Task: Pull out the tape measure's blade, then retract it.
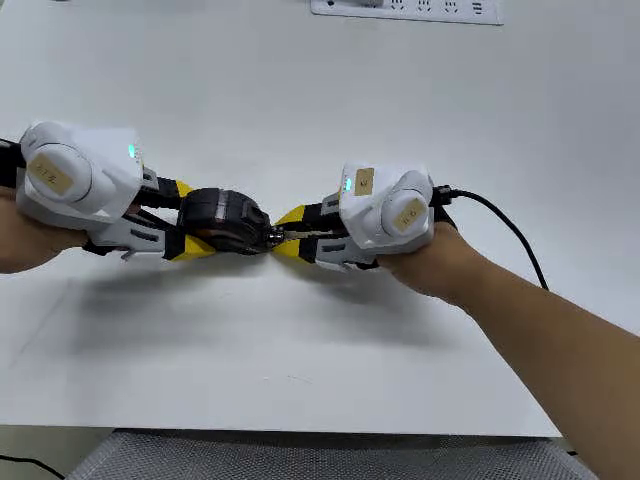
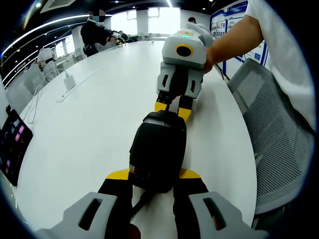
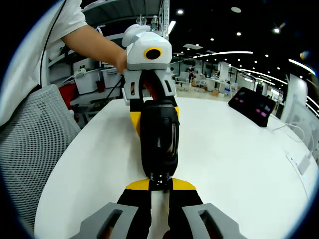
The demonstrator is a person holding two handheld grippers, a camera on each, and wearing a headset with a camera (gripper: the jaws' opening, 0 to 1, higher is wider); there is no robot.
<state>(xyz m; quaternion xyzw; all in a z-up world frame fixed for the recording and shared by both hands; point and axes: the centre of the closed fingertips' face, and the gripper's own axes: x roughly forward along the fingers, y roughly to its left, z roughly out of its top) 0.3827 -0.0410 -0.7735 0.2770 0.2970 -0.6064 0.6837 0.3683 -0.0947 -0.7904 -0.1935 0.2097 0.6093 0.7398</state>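
Note:
A black tape measure is held just above the white table, its case clamped between the yellow-tipped jaws of my left gripper. In the left gripper view the case sits in that gripper, and the right gripper faces it from beyond. My right gripper meets the case's right end and is shut on the blade's end hook. Hardly any blade shows between the hook and the case. The left gripper holds the case's far end.
A white power strip lies at the table's far edge. A black cable trails right from the right gripper. A grey mesh chair stands below the near table edge. A dark tablet rests farther along the table.

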